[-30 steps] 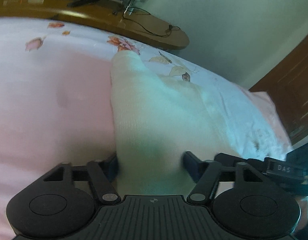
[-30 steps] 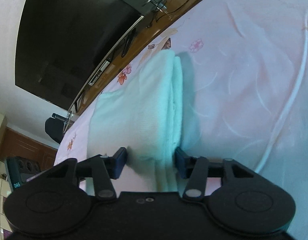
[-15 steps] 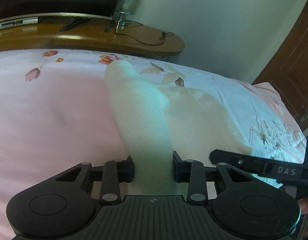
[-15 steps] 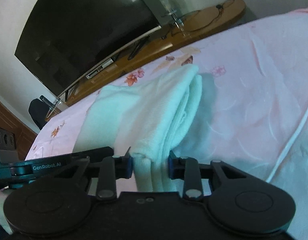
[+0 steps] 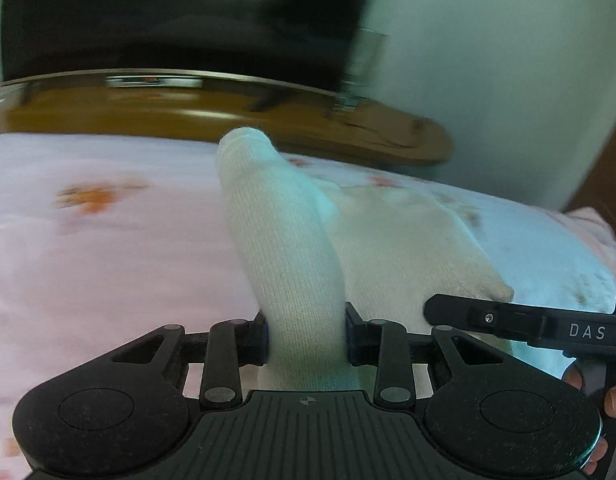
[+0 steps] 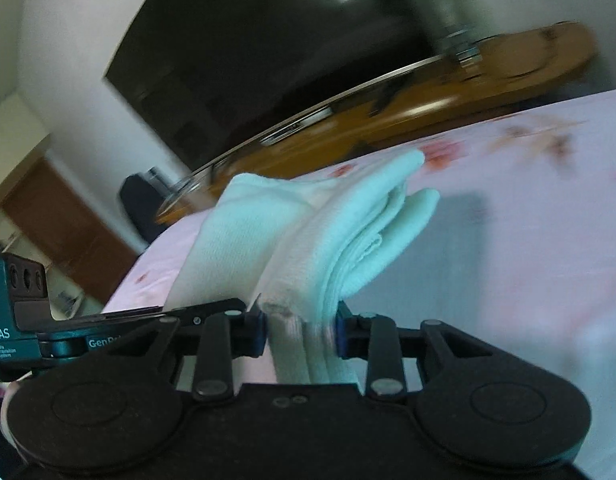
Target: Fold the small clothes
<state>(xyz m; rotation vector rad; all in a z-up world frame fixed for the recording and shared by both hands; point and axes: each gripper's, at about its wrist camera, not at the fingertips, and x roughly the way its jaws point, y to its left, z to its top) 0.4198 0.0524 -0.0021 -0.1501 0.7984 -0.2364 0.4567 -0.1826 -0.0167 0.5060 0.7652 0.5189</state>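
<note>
A small white knit garment (image 5: 292,248) lies partly on a pink floral bedsheet (image 5: 108,248). My left gripper (image 5: 306,336) is shut on its near left edge, which stands up as a bunched ridge. My right gripper (image 6: 298,336) is shut on the near right edge of the garment (image 6: 340,232), whose layers lift off the sheet (image 6: 528,240). The right gripper also shows at the right of the left wrist view (image 5: 520,320), and the left gripper at the left of the right wrist view (image 6: 108,332). Both views are blurred.
A curved wooden TV stand (image 5: 228,108) runs along the far edge of the bed, with a dark TV screen (image 5: 180,12) above it and a glass piece (image 5: 360,72) on it. A brown wooden door (image 6: 60,232) is off to the side.
Both grippers went from open around the garment's near edges to shut on them, then lifted, raising the near end of the garment off the sheet.
</note>
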